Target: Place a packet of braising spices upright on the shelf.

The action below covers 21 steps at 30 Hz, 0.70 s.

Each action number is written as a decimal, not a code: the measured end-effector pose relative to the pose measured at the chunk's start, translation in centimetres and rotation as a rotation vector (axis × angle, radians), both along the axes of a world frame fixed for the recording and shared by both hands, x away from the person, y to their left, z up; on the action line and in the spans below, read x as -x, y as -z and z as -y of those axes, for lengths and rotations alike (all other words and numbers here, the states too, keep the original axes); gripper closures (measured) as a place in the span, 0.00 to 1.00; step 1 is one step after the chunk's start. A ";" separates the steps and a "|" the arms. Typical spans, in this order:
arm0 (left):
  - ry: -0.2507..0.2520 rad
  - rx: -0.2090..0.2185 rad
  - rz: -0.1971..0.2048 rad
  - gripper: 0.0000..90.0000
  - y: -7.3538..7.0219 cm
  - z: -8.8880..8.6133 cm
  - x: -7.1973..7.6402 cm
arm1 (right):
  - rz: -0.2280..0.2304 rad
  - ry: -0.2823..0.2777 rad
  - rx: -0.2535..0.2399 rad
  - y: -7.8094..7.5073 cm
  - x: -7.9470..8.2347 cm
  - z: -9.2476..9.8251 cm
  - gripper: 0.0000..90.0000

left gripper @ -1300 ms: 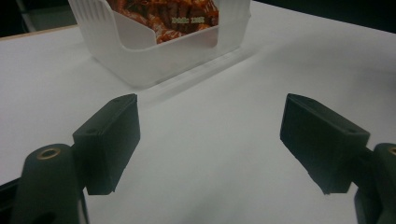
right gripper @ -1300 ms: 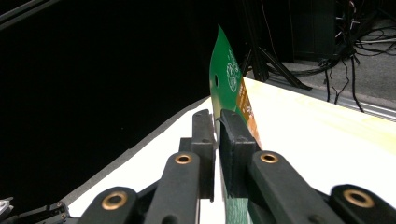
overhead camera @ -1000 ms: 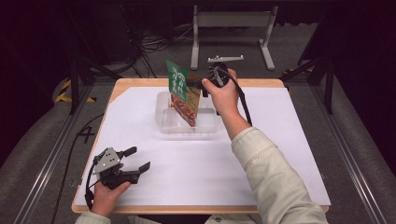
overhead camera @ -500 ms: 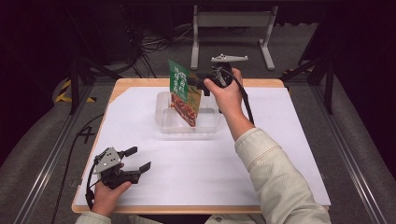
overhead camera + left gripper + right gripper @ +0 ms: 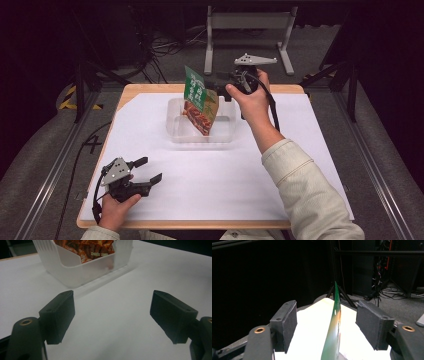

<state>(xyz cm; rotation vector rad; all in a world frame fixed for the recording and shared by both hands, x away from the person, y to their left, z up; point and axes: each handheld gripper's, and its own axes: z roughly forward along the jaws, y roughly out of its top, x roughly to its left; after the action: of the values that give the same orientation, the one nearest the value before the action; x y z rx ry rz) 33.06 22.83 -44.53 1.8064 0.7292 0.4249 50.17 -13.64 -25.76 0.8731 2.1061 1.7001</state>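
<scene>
We see a white paper-covered wooden table (image 5: 165, 210) with a clear rectangular plastic tub (image 5: 177, 131) standing toward its far middle. A green and red printed food pouch (image 5: 199, 100) stands tilted in the tub, its lower end inside and its green top leaning up and left above the rim. At the far right of the tub, the right gripper (image 5: 327, 327) sits at the pouch's upper edge with its jaws spread apart; from its own camera the pouch's thin green edge rises between the two pads, touching neither. At the near left corner, the left gripper (image 5: 148, 169) rests low over the paper, jaws wide apart and holding nothing, pointing toward the tub (image 5: 75, 272)
</scene>
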 end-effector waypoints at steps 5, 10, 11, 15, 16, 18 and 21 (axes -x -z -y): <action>-0.001 0.007 -0.002 0.23 0.0 0.0 -0.1 | 0.044 -0.022 0.021 -0.7 1.6 1.0 0.36; -0.002 0.013 0.004 0.23 -0.1 0.0 -0.2 | 0.075 -0.044 0.012 -1.1 3.6 2.7 0.35; -0.002 0.011 0.003 0.23 -0.2 0.0 -0.3 | 0.081 -0.049 0.006 -1.2 4.2 3.2 0.35; -0.002 0.009 -0.001 0.23 -0.2 0.0 -0.3 | 0.106 -0.052 -0.006 -1.3 6.0 5.2 0.35; -0.002 0.009 0.001 0.23 -0.2 0.0 -0.3 | 0.109 -0.051 -0.009 -1.3 6.4 5.7 0.35; -0.003 0.011 0.002 0.23 -0.3 0.0 -0.3 | 0.117 -0.046 -0.012 -1.4 7.2 6.8 0.34; -0.003 0.008 0.007 0.23 -0.3 0.0 -0.4 | 0.123 -0.039 -0.004 -1.4 8.1 8.0 0.33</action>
<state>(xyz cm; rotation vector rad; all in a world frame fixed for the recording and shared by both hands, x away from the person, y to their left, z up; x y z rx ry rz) 33.48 22.80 -44.23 1.7955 0.7280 0.4290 42.06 -21.67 -24.33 0.7142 2.0520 1.7314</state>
